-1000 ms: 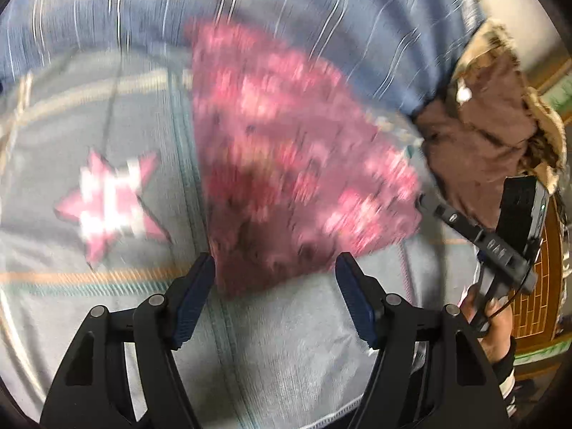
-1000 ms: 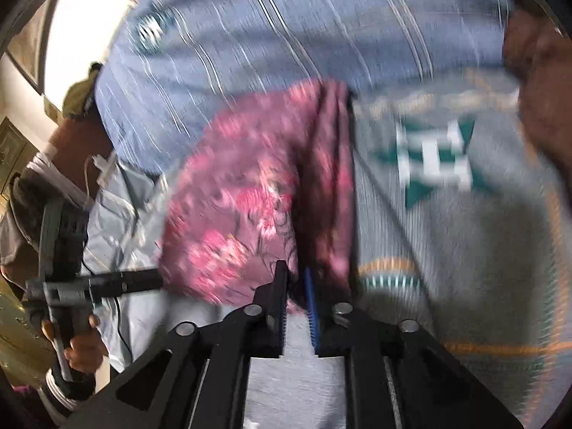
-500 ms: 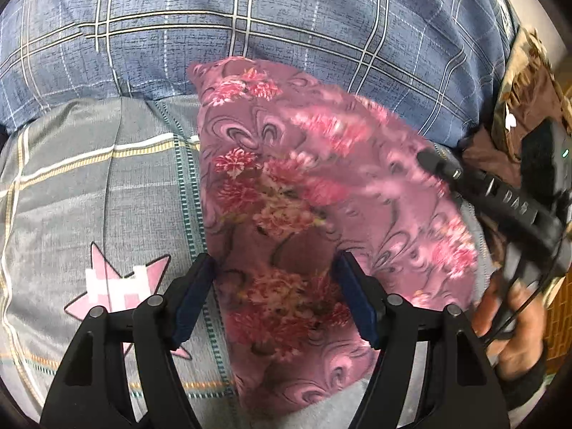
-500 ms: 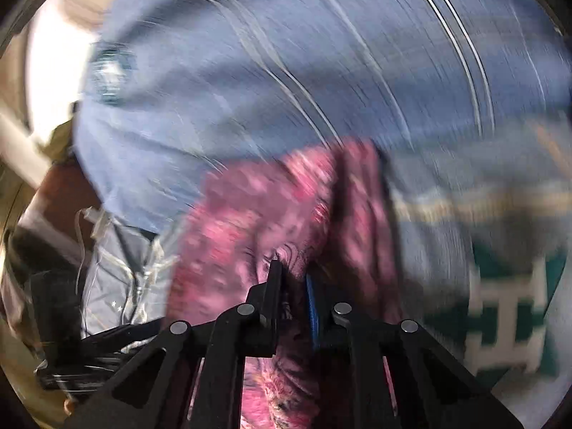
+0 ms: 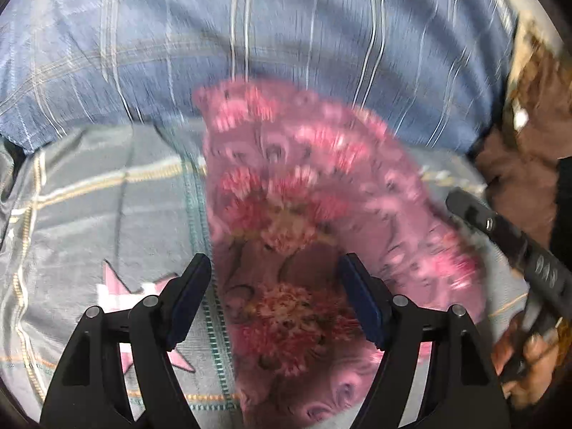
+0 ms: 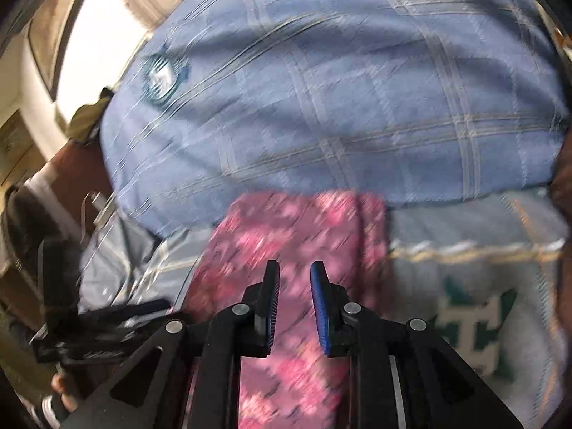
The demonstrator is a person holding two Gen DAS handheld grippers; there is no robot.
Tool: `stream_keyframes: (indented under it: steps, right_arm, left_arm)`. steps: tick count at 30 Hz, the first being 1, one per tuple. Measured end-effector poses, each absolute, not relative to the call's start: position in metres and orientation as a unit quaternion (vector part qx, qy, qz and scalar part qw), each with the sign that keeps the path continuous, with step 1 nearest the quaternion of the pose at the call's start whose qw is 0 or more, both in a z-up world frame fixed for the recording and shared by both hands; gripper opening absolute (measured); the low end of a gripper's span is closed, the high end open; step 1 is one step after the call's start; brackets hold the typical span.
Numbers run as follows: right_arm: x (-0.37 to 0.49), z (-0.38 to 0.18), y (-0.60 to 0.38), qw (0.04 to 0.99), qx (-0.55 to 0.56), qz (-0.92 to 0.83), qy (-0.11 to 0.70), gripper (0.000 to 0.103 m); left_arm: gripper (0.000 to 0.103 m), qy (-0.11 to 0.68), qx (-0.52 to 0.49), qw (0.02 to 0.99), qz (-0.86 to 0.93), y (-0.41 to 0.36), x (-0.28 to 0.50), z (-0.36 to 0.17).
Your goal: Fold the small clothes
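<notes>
A pink flowered cloth (image 5: 307, 221) lies spread on a grey bedsheet (image 5: 107, 214) printed with stars and thin stripes, its far edge near a blue checked pillow (image 6: 321, 100). Brown fabric (image 5: 525, 164) sits heaped beside the pillow. A pale wall (image 6: 93, 28) and wooden furniture (image 6: 18, 150) show beyond. The left gripper (image 5: 273, 295) hangs over the cloth, jaws spread wide and just opening further, pinching nothing. The right gripper (image 6: 295, 304) has just parted its jaws a little; the cloth lies beneath, not pinched.
</notes>
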State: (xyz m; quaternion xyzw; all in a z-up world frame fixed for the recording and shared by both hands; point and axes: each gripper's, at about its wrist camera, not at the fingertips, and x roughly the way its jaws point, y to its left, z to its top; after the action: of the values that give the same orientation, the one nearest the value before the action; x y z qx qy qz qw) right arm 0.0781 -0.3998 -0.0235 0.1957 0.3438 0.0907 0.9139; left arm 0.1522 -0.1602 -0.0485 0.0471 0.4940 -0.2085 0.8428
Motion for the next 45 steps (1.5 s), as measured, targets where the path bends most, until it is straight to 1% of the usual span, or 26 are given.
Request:
stream_keyframes:
  steps: [2,3,5,12,18,20,21,23,24,25,27,29,30,31,32,33,34,35,36,38,39,40,41,42,44,45]
  right_arm:
    - [0.081,-0.053,-0.390,0.902,0.167,0.070,0.392,0.014]
    - [0.075,-0.061,-0.393,0.910,0.176,0.071,0.368,0.014]
    - [0.070,-0.063,-0.396,0.912,0.191,0.075,0.355,0.014]
    - [0.062,-0.065,-0.404,0.912,0.212,0.081,0.342,0.017]
    - [0.064,-0.066,-0.409,0.907,0.228,0.087,0.343,0.018]
    - [0.063,-0.067,-0.415,0.896,0.259,0.102,0.345,0.024]
    - [0.064,-0.067,-0.416,0.890,0.270,0.110,0.350,0.029]
    - [0.068,-0.055,-0.424,0.884,0.277,0.105,0.361,0.031]
    - [0.069,-0.045,-0.429,0.893,0.271,0.091,0.347,0.037]
    - [0.070,-0.038,-0.433,0.900,0.268,0.079,0.335,0.054]
    - [0.084,-0.030,-0.443,0.904,0.266,0.050,0.332,0.077]
    - [0.109,-0.032,-0.445,0.896,0.266,0.039,0.354,0.077]
    - [0.126,-0.036,-0.442,0.894,0.255,0.032,0.368,0.075]
    - [0.137,-0.041,-0.438,0.891,0.246,0.030,0.380,0.073]
    - [0.148,-0.047,-0.433,0.886,0.235,0.033,0.397,0.067]
    - [0.165,-0.055,-0.423,0.875,0.212,0.042,0.434,0.033]
    - [0.170,-0.052,-0.416,0.879,0.192,0.042,0.435,0.019]
    - [0.169,-0.046,-0.413,0.888,0.178,0.042,0.422,0.017]
    - [0.166,-0.037,-0.413,0.900,0.168,0.046,0.399,0.010]
    - [0.167,-0.042,-0.423,0.901,0.164,0.011,0.401,0.008]
    - [0.173,-0.058,-0.433,0.887,0.158,-0.021,0.434,0.001]
    - [0.175,-0.070,-0.441,0.873,0.166,-0.028,0.458,0.000]
    - [0.170,-0.068,-0.447,0.877,0.186,-0.021,0.443,0.000]
    - [0.161,-0.063,-0.457,0.878,0.215,-0.020,0.427,0.009]
    - [0.134,-0.048,-0.475,0.881,0.287,0.020,0.376,0.010]
    - [0.127,-0.046,-0.479,0.879,0.300,0.033,0.369,0.012]
  left_arm:
    - [0.077,0.501,0.044,0.840,-0.205,-0.163,0.156,-0.062]
    - [0.078,0.498,0.032,0.842,-0.206,-0.158,0.155,-0.062]
    - [0.078,0.503,0.021,0.839,-0.208,-0.155,0.157,-0.063]
    - [0.080,0.509,0.010,0.835,-0.206,-0.152,0.158,-0.066]
    - [0.080,0.521,0.000,0.828,-0.208,-0.150,0.159,-0.066]
    - [0.080,0.531,-0.008,0.820,-0.216,-0.146,0.163,-0.066]
    - [0.080,0.539,-0.019,0.810,-0.229,-0.141,0.168,-0.064]
    - [0.080,0.543,-0.054,0.799,-0.251,-0.127,0.178,-0.056]
    - [0.080,0.541,-0.071,0.799,-0.252,-0.119,0.187,-0.051]
    - [0.080,0.541,-0.085,0.800,-0.246,-0.112,0.198,-0.047]
    - [0.079,0.552,-0.102,0.795,-0.233,-0.104,0.222,-0.044]
    - [0.079,0.562,-0.117,0.788,-0.224,-0.103,0.240,-0.047]
    - [0.079,0.569,-0.121,0.782,-0.223,-0.106,0.248,-0.050]
    - [0.079,0.577,-0.122,0.776,-0.223,-0.109,0.254,-0.053]
    - [0.079,0.586,-0.120,0.770,-0.222,-0.115,0.258,-0.056]
    - [0.079,0.592,-0.116,0.766,-0.223,-0.120,0.260,-0.057]
    - [0.079,0.588,-0.112,0.768,-0.226,-0.123,0.261,-0.055]
    - [0.079,0.578,-0.107,0.776,-0.228,-0.125,0.261,-0.053]
    - [0.079,0.572,-0.105,0.782,-0.225,-0.125,0.261,-0.054]
    - [0.080,0.581,-0.100,0.781,-0.207,-0.128,0.269,-0.064]
    - [0.079,0.592,-0.100,0.774,-0.202,-0.130,0.273,-0.072]
    - [0.079,0.587,-0.096,0.778,-0.203,-0.130,0.272,-0.070]
    - [0.079,0.583,-0.085,0.782,-0.205,-0.130,0.270,-0.065]
    - [0.079,0.577,-0.076,0.785,-0.212,-0.128,0.265,-0.059]
    - [0.079,0.566,-0.074,0.790,-0.225,-0.117,0.256,-0.049]
    - [0.079,0.563,-0.082,0.789,-0.233,-0.109,0.253,-0.046]
